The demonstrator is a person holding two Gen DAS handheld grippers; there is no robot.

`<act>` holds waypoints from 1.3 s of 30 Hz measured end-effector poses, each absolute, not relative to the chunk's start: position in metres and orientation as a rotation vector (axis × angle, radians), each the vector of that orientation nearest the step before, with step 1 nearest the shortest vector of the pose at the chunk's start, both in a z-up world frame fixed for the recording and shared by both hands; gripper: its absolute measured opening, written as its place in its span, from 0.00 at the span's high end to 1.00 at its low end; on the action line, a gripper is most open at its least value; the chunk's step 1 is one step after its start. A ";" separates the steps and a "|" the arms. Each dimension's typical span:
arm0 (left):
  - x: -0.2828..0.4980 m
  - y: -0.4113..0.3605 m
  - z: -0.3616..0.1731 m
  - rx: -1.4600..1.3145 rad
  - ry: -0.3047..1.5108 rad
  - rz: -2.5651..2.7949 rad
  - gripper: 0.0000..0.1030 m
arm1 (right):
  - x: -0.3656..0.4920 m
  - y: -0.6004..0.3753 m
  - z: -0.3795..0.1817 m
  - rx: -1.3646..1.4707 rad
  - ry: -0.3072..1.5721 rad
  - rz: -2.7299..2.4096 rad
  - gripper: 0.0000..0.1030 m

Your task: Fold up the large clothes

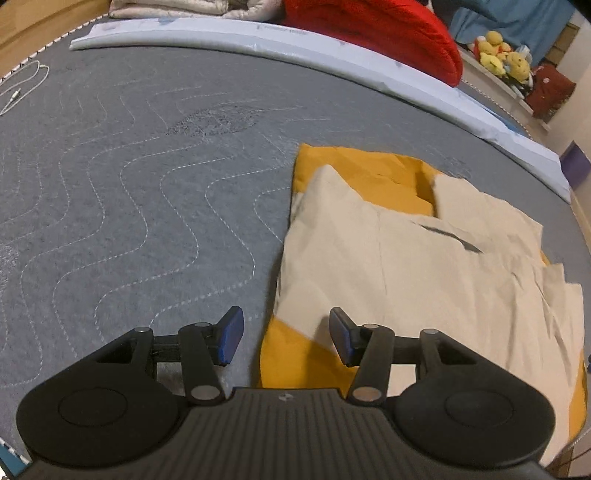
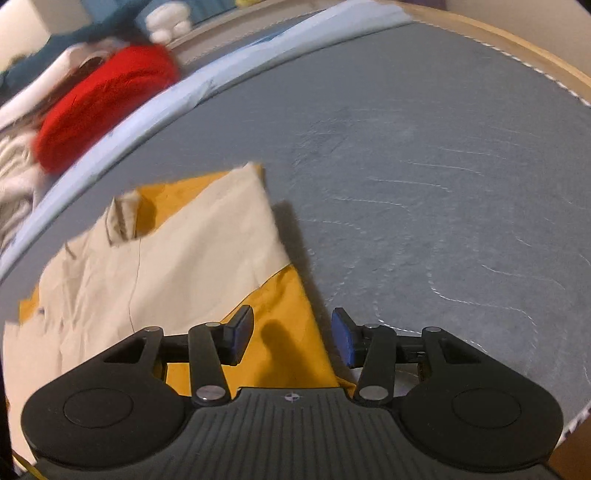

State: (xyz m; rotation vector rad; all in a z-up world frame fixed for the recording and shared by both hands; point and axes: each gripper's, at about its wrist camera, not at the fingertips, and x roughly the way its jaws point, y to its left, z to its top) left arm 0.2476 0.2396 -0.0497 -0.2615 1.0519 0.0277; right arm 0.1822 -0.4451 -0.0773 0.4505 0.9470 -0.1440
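Through my left wrist camera, my left claw (image 1: 286, 334) is hanging spread over the near left edge of the folded garment (image 1: 406, 266), nothing pinched between its blue pads (image 1: 231, 334). The garment, cream with mustard-yellow panels, is lying flat on the grey quilted mattress (image 1: 129, 192), filling the right half of this view. One pad is sitting over bare mattress, the other over the cream and yellow cloth. Beyond the garment a pale blue sheet edge (image 1: 332, 48) is running across the bed, with a red cushion (image 1: 388, 33) behind it and plush toys (image 1: 502, 51) on a shelf at the far right. A white cable (image 1: 26, 85) is lying at the far left.

Through my right wrist camera, my right claw (image 2: 291, 338) is also standing spread and holding nothing, straddling the garment's (image 2: 177, 258) yellow right-hand edge: one pad over yellow cloth, the other over the mattress (image 2: 443, 184). The red cushion (image 2: 107, 103) is showing blurred at upper left.
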 end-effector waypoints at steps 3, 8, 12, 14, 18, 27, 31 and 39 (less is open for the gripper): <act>0.260 0.242 -0.055 -0.280 1.059 0.038 0.45 | 0.193 -0.442 -0.092 0.426 1.011 -0.125 0.52; 0.273 0.239 -0.063 -0.287 1.068 0.024 0.45 | 0.200 -0.441 -0.101 0.412 1.041 -0.107 0.53; 0.278 0.237 -0.064 -0.285 1.066 0.004 0.68 | 0.198 -0.430 -0.089 0.344 1.002 -0.052 0.94; 0.278 0.236 -0.058 -0.257 1.048 -0.003 0.96 | 0.195 -0.425 -0.078 0.314 0.949 -0.021 0.98; 0.267 0.241 -0.022 -0.245 0.871 -0.019 0.99 | 0.179 -0.426 -0.042 0.311 0.753 -0.011 0.99; 0.267 0.240 0.021 -0.212 0.537 0.072 0.99 | 0.178 -0.411 0.004 0.270 0.392 -0.051 0.99; 0.294 0.238 -0.002 -0.223 0.673 0.083 0.43 | 0.217 -0.418 -0.029 0.372 0.575 -0.140 0.86; 0.297 0.250 -0.051 -0.265 1.014 0.022 0.41 | 0.230 -0.419 -0.090 0.359 1.012 -0.181 0.65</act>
